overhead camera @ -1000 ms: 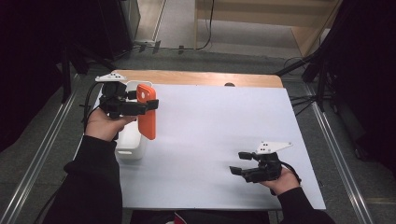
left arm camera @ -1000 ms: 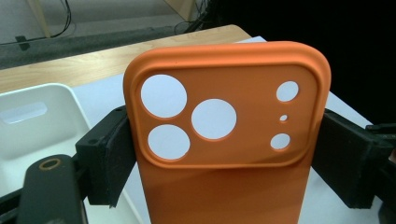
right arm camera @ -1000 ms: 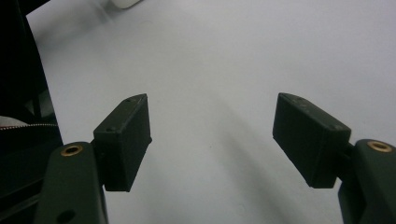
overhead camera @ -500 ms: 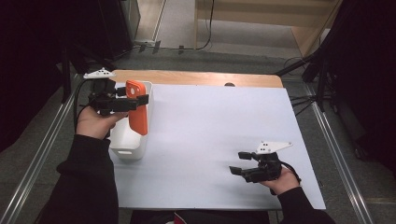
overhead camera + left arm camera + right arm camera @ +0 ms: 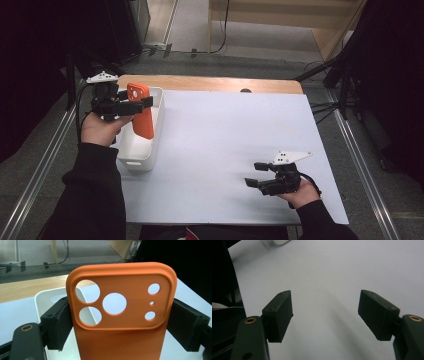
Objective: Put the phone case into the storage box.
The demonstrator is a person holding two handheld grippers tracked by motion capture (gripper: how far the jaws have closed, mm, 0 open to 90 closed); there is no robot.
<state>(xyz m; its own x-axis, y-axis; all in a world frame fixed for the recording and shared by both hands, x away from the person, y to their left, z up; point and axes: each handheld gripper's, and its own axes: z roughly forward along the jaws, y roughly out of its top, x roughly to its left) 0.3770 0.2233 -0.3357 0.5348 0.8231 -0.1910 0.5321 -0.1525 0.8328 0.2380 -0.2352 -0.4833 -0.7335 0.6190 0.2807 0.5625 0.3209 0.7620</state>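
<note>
Half the orange phone case [image 5: 120, 315], cut off below the left gripper [image 5: 120, 322].

Your high view sits above your side of the worktop [image 5: 225, 150], looking forward and down, far enough to take in the whole white surface and the floor beyond. Your left gripper view rides close behind the orange phone case [image 5: 120, 315], facing the far edge, with the white bin [image 5: 45, 297] just behind it. The same case [image 5: 141, 110] and bin [image 5: 145, 150] appear at far left from above. Your right gripper view looks low across bare worktop [image 5: 332, 277], very near it, toward the bin's corner [image 5: 280, 242].
</note>
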